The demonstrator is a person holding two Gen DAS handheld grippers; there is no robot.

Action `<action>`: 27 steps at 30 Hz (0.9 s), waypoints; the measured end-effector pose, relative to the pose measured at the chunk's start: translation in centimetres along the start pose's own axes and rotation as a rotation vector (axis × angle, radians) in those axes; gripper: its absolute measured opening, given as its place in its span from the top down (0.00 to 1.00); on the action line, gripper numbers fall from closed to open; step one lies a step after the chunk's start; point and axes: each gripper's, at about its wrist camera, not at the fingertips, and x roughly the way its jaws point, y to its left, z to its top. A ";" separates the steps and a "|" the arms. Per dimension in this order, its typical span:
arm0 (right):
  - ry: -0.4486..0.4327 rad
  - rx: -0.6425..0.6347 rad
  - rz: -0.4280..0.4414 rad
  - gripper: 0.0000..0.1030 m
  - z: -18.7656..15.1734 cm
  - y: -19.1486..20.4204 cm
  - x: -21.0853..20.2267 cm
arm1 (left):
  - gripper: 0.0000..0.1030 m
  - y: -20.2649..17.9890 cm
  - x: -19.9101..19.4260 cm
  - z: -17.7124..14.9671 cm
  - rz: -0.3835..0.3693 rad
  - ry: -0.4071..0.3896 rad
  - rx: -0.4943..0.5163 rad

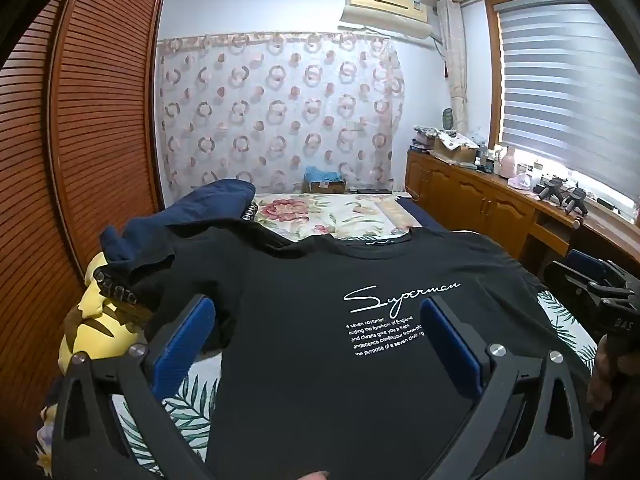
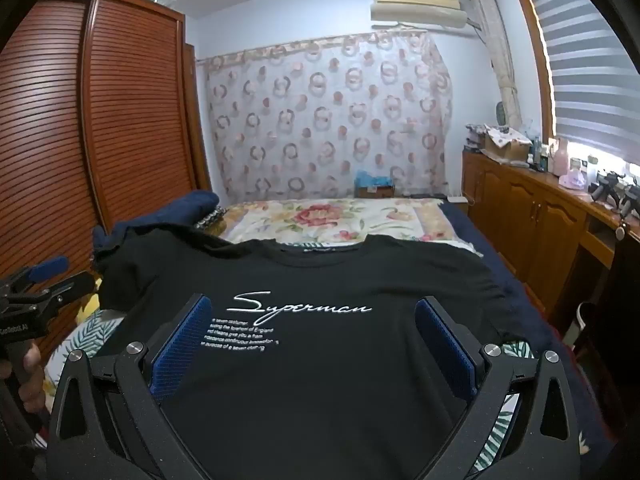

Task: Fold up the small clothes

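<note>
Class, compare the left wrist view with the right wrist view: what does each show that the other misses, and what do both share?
Left wrist only: the yellow garment beside the shirt, and the right gripper at the frame's right edge. Right wrist only: the left gripper at the frame's left edge, with the hand holding it. Both: the black shirt laid flat on the bed, navy clothes, each view's own open jaws.

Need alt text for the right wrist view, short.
A black T-shirt with white "Superman" script lies flat on a bed, framed by the open right hand-held gripper. The left hand-held gripper shows at the left edge.
</note>
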 end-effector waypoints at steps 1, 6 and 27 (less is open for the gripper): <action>0.002 -0.002 -0.003 0.00 0.0 0.0 0.0 | 0.00 0.0 0.0 0.0 0.001 0.001 -0.001; 0.000 -0.006 -0.003 0.00 0.0 0.0 0.0 | 0.00 0.5 -0.3 0.2 0.009 -0.002 -0.011; -0.004 -0.005 -0.002 0.00 0.0 0.2 -0.1 | 0.00 1.0 -0.1 0.2 0.018 0.003 -0.002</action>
